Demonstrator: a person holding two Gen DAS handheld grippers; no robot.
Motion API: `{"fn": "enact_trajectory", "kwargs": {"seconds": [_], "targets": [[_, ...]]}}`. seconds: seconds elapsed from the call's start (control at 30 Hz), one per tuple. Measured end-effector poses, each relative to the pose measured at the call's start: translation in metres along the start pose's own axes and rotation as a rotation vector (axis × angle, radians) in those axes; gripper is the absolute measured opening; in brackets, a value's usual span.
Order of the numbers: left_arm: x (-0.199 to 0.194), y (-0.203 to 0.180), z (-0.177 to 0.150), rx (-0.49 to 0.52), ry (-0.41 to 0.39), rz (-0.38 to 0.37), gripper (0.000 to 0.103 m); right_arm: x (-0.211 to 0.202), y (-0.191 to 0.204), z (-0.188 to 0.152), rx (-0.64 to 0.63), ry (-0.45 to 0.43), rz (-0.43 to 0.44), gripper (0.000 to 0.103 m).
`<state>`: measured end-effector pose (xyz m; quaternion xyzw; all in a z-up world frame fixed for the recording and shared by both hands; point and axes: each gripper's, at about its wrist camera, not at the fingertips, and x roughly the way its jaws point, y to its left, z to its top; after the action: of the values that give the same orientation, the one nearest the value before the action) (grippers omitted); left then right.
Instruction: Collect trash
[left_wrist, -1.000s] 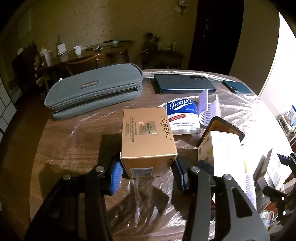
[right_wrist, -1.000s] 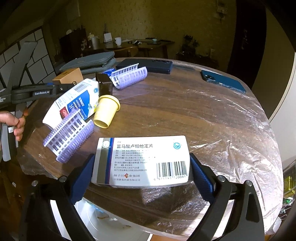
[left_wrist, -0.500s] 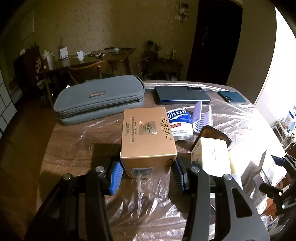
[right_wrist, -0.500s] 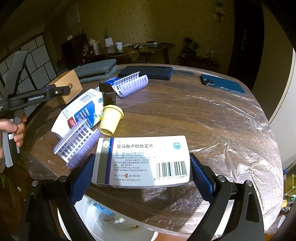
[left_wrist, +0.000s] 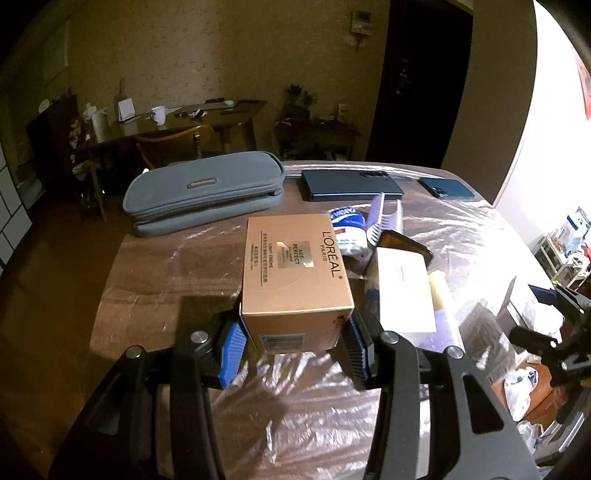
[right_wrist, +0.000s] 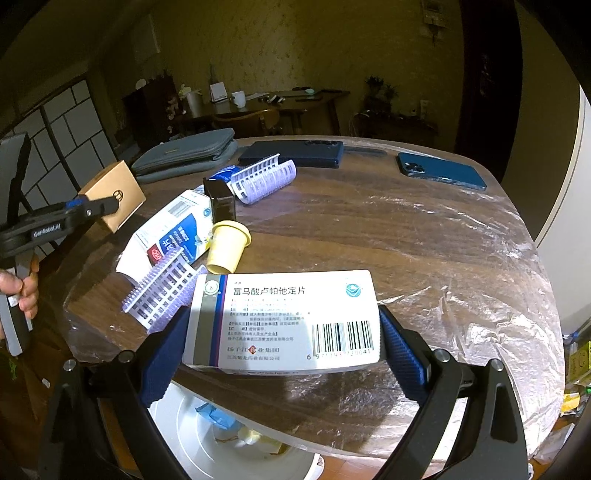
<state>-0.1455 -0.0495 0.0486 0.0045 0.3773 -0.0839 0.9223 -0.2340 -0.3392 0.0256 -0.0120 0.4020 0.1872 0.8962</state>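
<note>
Your left gripper (left_wrist: 293, 341) clamps the tan carton (left_wrist: 295, 273), lifted clear of the table (left_wrist: 166, 266) just beside the grey pouch (left_wrist: 203, 192). Your right gripper (right_wrist: 282, 358) pinches the white pill box (right_wrist: 284, 321) by its ends, held over the table edge with the white bin (right_wrist: 192, 443) below.

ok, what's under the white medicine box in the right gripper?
Below the medicine box sits a white bin holding blue and yellowish scraps. The table edge and box cover the rest.
</note>
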Motion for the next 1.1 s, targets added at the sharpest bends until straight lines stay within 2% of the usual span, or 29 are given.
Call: {"fn": "enact_trajectory", "kwargs": {"seconds": [0.63,1.1], "targets": [[-0.041,-0.038,-0.037,0.081,0.025,-0.079,0.048,-0.029,0.014,-0.005,-0.037,-0.022,0.051,0.094],[-0.054,-0.074,-0.066,0.157,0.078,-0.146,0.048,-0.048,0.020,-0.016,-0.057,-0.019,0.071,0.094]]}}
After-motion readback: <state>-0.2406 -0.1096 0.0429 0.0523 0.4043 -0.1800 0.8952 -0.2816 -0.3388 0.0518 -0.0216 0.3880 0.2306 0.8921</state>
